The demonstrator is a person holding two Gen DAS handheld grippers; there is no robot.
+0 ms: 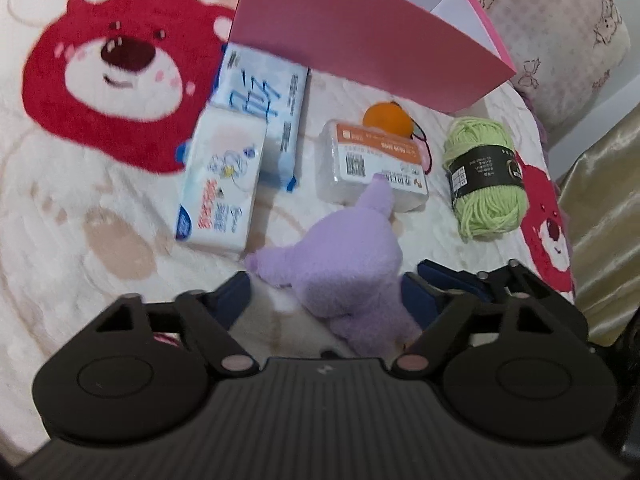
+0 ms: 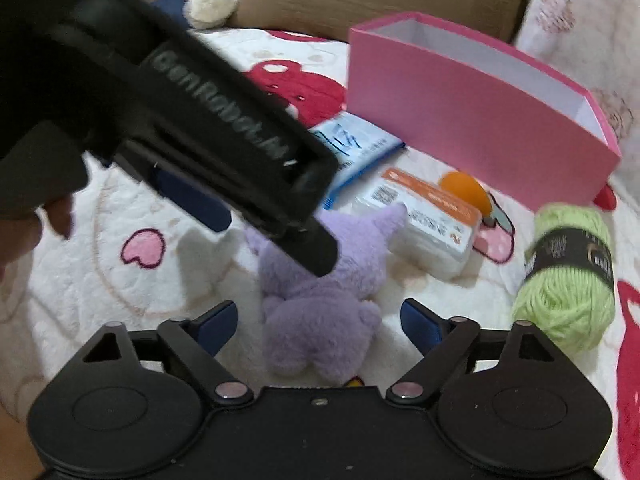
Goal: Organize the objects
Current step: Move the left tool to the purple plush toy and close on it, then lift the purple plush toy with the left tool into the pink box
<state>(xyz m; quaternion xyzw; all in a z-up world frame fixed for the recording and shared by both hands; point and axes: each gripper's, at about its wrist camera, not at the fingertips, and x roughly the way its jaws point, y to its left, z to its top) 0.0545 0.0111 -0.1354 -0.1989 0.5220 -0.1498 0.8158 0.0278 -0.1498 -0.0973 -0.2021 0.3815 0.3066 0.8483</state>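
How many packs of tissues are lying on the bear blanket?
3. Two lie overlapping left of the pink box: the striped blue pack and the cartoon pack across it. The orange-labelled pack sits beside the purple plush. More may hide behind the box.

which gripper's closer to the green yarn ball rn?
Right. The right gripper straddles the purple plush, with the green yarn ball just off its right finger. The left gripper straddles the plush further left.
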